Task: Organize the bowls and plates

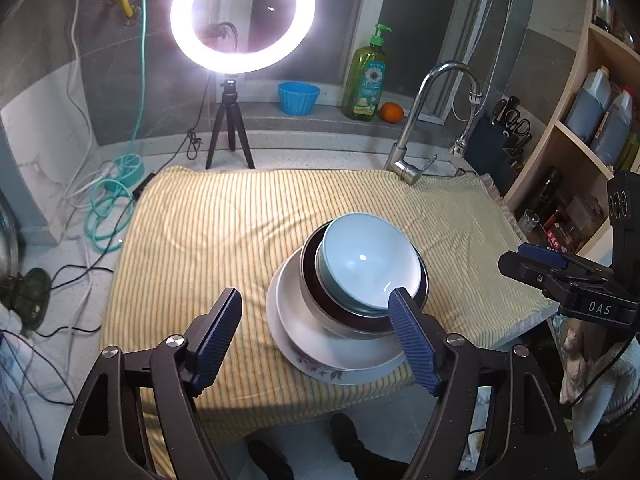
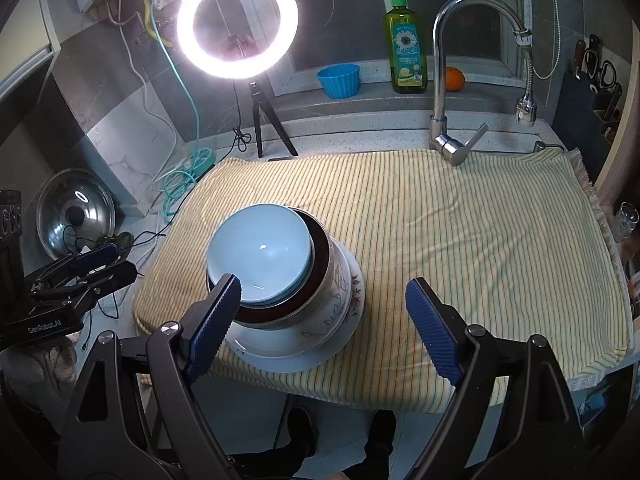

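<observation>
Stack: the blue bowl [image 1: 370, 266] sits in a dark-rimmed bowl [image 1: 320, 304], that on a white plate [image 1: 316, 336], that on a floral plate [image 1: 320, 372]. All rest on the striped cloth [image 1: 224, 232] over the table, near its front edge.
Left gripper [image 1: 316, 316]: your jaws stand wide apart and hold nothing; the stack lies beyond its right finger.
Right gripper [image 2: 324, 308]: likewise wide and empty; its left finger overlaps the bowl rim in view.
Step in hand: judged a release with the stack complete. Keep both jaws spread and draw clear without clipping a rim.
Caution: the blue bowl sits off-centre in the dark one, so a nudge may tip it.
Contact: you cannot tell whether either finger touches the bowls; the overlap may be only line of sight.
Hidden: the floral plate shows only as an edge; the plates' near rims lie behind fingers.
Doubtful: the ring light [image 1: 242, 16] washes out the wall behind it.
</observation>
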Action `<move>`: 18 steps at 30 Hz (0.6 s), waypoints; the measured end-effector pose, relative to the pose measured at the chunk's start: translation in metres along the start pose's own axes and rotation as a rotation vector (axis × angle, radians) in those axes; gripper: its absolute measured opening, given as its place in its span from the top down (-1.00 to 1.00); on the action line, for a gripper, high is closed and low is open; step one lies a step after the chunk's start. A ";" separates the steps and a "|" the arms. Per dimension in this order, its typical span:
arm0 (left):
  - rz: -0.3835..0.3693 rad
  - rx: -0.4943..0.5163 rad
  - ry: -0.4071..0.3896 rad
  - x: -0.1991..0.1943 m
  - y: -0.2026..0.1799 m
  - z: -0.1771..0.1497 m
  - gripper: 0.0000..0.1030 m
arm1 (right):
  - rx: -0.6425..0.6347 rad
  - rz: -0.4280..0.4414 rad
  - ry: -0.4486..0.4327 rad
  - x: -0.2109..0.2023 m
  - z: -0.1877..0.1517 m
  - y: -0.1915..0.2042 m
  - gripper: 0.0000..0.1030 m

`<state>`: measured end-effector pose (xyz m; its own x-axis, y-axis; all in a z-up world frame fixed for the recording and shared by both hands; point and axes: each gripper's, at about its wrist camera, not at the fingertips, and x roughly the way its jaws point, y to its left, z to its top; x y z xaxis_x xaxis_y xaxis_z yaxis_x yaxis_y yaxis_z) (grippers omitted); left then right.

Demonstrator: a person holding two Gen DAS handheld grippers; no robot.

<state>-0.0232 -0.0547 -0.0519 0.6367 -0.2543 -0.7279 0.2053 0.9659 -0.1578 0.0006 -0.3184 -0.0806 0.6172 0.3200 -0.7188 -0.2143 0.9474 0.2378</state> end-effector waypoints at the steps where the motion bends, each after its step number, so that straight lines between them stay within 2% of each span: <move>1: 0.002 0.003 -0.002 -0.002 0.000 0.000 -0.47 | 0.002 0.003 -0.002 -0.001 0.000 0.000 -0.69; 18: 0.025 0.009 -0.020 -0.009 -0.006 0.002 -0.47 | 0.011 0.006 -0.009 -0.006 0.000 0.000 -0.70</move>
<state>-0.0288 -0.0585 -0.0426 0.6562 -0.2311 -0.7183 0.1957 0.9715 -0.1338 -0.0032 -0.3207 -0.0760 0.6231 0.3255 -0.7112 -0.2097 0.9455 0.2491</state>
